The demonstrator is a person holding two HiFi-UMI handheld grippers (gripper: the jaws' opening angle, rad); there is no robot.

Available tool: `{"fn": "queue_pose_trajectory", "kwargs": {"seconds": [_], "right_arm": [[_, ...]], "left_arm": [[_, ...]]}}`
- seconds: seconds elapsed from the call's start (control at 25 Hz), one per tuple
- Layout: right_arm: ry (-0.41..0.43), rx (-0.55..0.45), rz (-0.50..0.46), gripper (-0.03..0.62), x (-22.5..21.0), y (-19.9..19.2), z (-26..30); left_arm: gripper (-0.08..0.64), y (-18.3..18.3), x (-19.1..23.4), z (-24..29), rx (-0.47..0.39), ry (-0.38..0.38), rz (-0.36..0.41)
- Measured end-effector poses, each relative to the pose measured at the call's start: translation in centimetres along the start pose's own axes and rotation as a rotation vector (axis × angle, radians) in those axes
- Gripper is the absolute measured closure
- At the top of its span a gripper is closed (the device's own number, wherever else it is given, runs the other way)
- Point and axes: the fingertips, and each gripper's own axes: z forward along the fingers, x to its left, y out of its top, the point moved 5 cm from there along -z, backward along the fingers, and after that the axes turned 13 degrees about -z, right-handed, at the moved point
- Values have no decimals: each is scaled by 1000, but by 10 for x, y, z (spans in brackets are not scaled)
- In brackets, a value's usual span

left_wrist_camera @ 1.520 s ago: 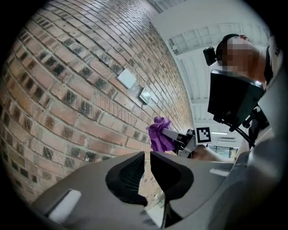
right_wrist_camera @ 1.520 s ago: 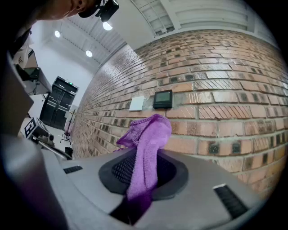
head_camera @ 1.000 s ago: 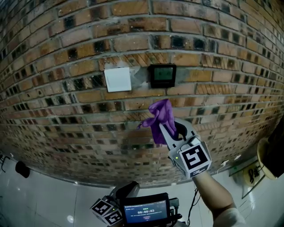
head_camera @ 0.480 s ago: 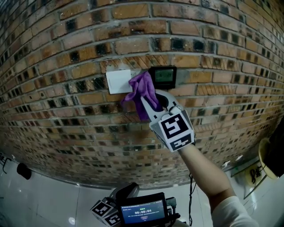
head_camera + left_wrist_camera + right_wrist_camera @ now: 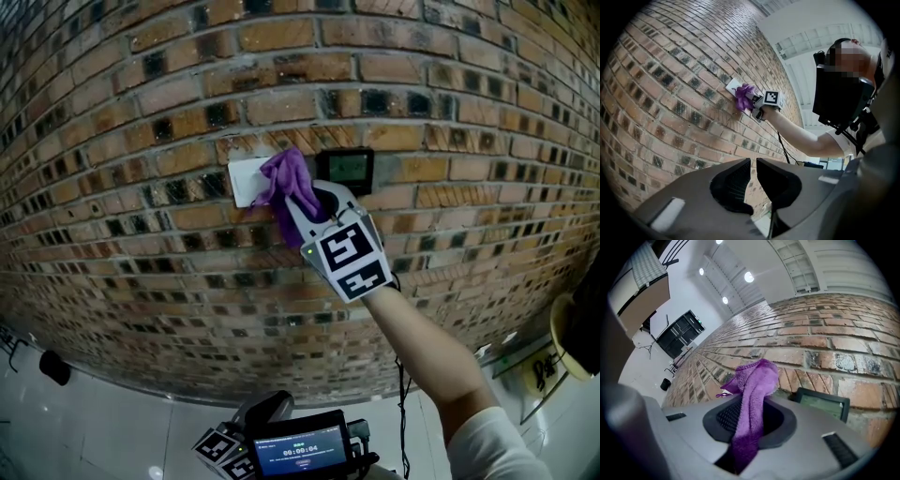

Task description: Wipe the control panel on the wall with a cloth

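Evidently early | right gripper (image 5: 309,199) clamped on purple cloth (image 5: 285,176) | cloth held at white plate (image 5: 241,181), just beside control panel (image 5: 345,169) | panel judged still unwiped | left gripper (image 5: 753,161) kept low, jaws nearly together, empty

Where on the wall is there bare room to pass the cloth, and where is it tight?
Bare brick runs wide left of the white plate, right of the dark screen panel, and above both. It is crowded between the two: the purple cloth in the right tool covers the plate's right edge, beside the panel.
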Motion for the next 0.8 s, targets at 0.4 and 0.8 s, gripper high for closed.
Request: {"fn": "queue_pose_trajectory", "kwargs": {"seconds": [0.4, 0.8], "right_arm": [[-54, 32, -16, 512, -30, -13, -14], [-112, 55, -32, 511, -56, -23, -43]], "left_arm": [[526, -1, 0, 7, 7, -16, -3], [526, -8, -7, 20, 38, -56, -12]]}}
